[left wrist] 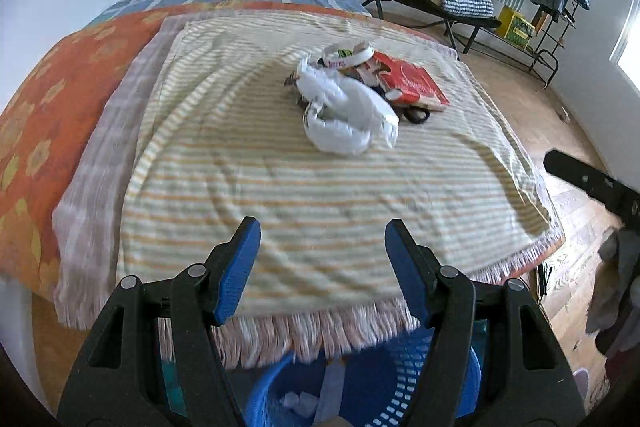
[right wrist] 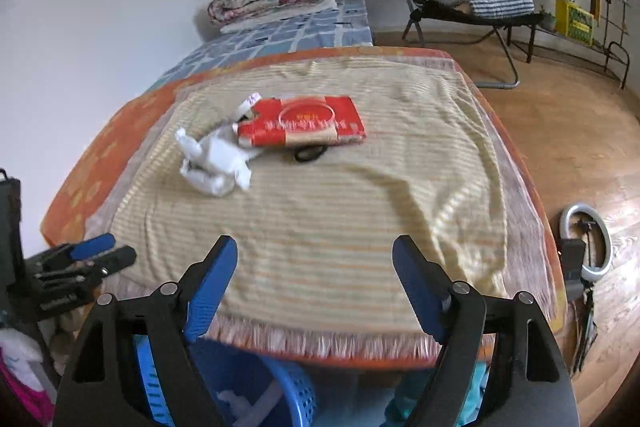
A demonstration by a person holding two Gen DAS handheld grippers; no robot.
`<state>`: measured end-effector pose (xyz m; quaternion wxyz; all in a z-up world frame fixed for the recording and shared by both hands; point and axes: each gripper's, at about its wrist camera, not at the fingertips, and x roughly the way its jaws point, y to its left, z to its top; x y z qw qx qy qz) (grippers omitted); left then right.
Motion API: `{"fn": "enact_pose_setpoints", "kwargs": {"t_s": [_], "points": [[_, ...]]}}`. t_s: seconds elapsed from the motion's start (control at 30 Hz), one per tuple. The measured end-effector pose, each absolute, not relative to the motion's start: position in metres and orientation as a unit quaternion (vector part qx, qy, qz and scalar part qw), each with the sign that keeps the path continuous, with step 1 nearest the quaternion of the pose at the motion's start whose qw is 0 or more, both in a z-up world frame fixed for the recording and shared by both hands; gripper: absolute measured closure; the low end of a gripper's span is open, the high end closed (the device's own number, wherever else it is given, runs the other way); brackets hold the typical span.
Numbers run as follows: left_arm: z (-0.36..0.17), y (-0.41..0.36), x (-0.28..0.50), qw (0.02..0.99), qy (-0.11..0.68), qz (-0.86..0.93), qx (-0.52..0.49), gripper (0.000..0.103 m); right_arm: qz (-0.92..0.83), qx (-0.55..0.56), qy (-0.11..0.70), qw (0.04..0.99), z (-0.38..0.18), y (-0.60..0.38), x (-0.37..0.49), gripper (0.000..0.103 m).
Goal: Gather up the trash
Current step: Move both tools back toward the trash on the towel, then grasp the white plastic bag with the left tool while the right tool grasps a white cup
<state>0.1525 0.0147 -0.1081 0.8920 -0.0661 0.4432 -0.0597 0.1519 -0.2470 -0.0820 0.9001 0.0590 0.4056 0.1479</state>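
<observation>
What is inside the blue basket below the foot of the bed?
Inside the blue basket, some white crumpled scraps and a pale strip are visible. The rest of its contents is hidden by the blanket fringe and the left tool.

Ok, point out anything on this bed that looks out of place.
A heap of rubbish sits on the striped blanket: a crumpled white plastic bag, a torn red package, white paper rings and a black loop under the package. The blue basket below already holds white scraps.
</observation>
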Motion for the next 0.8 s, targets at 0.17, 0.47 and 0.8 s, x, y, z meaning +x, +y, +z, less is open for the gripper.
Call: {"fn": "enact_pose_setpoints", "kwargs": {"t_s": [0.17, 0.47, 0.8], "points": [[-0.104, 0.015, 0.175, 0.894, 0.437, -0.067, -0.074, 0.036, 0.157, 0.066, 0.407, 0.898, -0.072, -0.244, 0.186, 0.023], [-0.111, 0.011, 0.214, 0.886, 0.445, -0.092, -0.094, 0.036, 0.213, 0.123, 0.418, 0.875, -0.057, -0.225, 0.256, 0.023], [-0.121, 0.017, 0.248, 0.876, 0.445, -0.103, -0.155, 0.02, 0.255, 0.114, 0.456, 0.845, -0.066, -0.171, 0.335, 0.024]]}}
